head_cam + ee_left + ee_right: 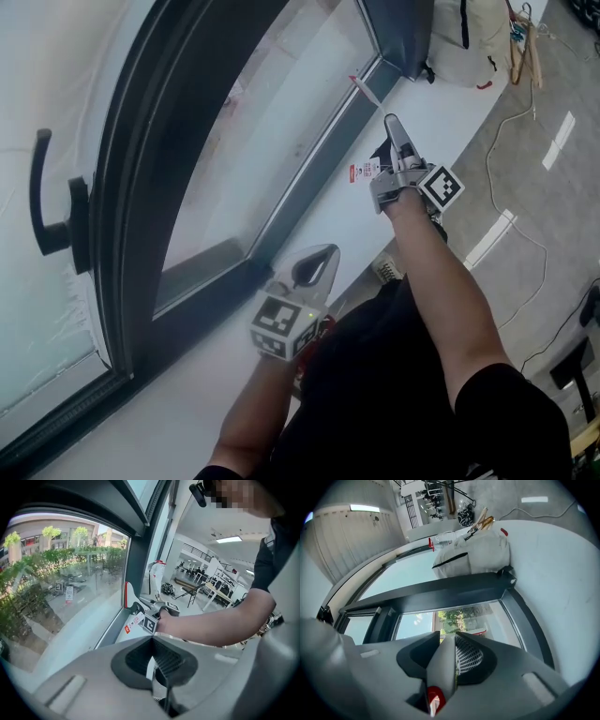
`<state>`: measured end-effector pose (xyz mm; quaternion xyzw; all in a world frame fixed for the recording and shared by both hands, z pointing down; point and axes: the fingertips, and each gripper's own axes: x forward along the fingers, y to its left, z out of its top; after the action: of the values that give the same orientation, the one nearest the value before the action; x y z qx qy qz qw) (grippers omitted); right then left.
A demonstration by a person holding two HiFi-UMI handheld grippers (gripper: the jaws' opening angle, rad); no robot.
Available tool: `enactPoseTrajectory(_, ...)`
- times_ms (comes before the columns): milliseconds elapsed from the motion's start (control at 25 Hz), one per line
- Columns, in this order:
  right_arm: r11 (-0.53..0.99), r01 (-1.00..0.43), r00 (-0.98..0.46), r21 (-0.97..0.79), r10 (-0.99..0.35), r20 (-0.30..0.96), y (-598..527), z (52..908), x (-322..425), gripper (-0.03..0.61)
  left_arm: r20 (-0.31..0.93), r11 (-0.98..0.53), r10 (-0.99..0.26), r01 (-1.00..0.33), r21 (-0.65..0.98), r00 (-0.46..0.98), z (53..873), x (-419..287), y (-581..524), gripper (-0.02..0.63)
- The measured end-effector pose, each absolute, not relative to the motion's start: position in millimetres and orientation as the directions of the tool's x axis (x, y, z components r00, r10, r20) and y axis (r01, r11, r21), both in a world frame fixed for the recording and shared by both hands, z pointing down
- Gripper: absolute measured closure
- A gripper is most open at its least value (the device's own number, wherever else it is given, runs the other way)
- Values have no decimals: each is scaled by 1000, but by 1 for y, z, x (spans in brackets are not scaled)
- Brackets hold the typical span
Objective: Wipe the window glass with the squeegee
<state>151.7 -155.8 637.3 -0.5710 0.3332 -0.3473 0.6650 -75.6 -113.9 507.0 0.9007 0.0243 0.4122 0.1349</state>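
Observation:
The squeegee is a grey-white handle (443, 667) with a red end, and my right gripper (451, 641) is shut on it. Its red-and-white blade (364, 89) lies against the lower corner of the window glass (272, 131), and paper tags (364, 172) hang from it. In the left gripper view the blade (126, 595) stands upright at the frame, with the right gripper (157, 613) behind it. My right gripper (392, 127) points up at the glass. Nearer me, the left gripper (326, 253) hovers over the white sill (187, 394). Its jaws (152, 641) are shut, with nothing seen held.
A thick dark window frame (141, 187) with a black handle (42, 197) runs down the left. A dark sash corner (398, 33) and a beige bag (473, 37) are beyond the squeegee. Cables (506, 122) trail on the grey floor at right.

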Motion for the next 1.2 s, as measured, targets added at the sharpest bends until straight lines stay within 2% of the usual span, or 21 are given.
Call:
enactPoseTrajectory(240, 94, 19, 573, -995, -817, -67, -163, 661, 231, 448, 751, -967, 154, -60, 249, 642, 525, -41, -123, 614)
enactPoseTrajectory(560, 135, 0, 566, -991, -817, -111, -198, 679, 286, 448, 774, -968, 133, -86, 236, 620, 548, -16, -135, 614)
enactPoseTrajectory(800, 164, 3, 564, -986, -815, -134, -216, 692, 282, 448, 780, -966, 128, -100, 237, 612, 570, -38, -144, 614)
enactPoseTrajectory(1200, 212, 7, 570, -977, -804, -170, -221, 683, 284, 448, 775, -965, 119, -112, 238, 621, 567, -30, -145, 614)
